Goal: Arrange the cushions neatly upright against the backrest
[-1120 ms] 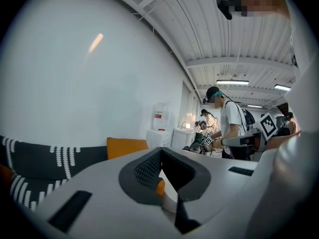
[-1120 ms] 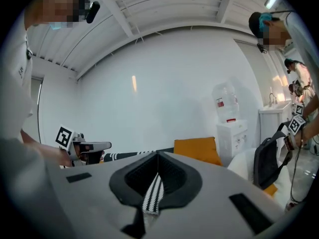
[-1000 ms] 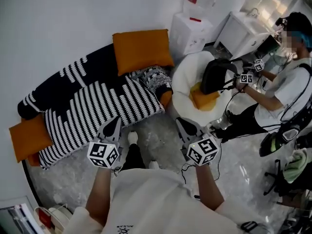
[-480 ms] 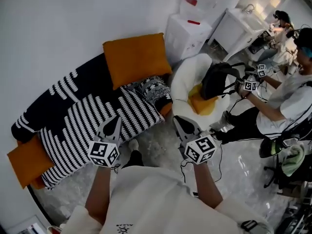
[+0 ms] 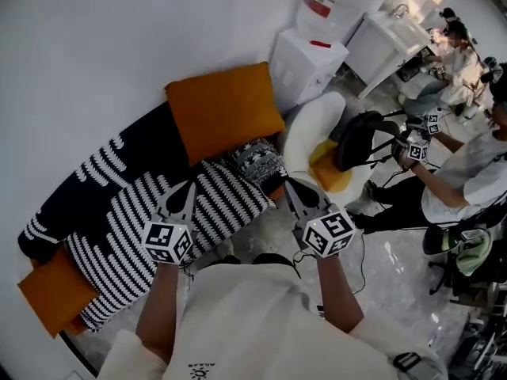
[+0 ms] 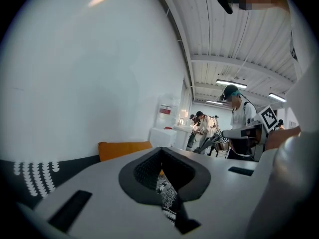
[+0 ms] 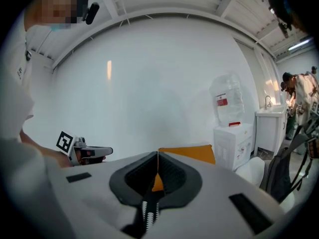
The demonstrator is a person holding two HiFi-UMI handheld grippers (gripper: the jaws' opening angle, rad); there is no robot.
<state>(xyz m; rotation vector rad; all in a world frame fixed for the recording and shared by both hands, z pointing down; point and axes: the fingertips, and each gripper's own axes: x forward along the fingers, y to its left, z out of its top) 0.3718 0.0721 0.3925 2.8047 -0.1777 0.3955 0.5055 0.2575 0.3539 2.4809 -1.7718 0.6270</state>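
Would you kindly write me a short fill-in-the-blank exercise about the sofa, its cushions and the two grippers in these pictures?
1. The big cushion propped at the back of the sofa is ____ in colour.
2. The left gripper and the right gripper both have their jaws ____, with nothing held.
3. The sofa's cover is patterned with black and white ____.

Missing words: orange; shut; stripes.

Cushion point(image 5: 224, 109) on sofa point(image 5: 119, 244), at its right end.

A water dispenser point(image 5: 305, 68) stands beside a white armchair point(image 5: 307, 131).
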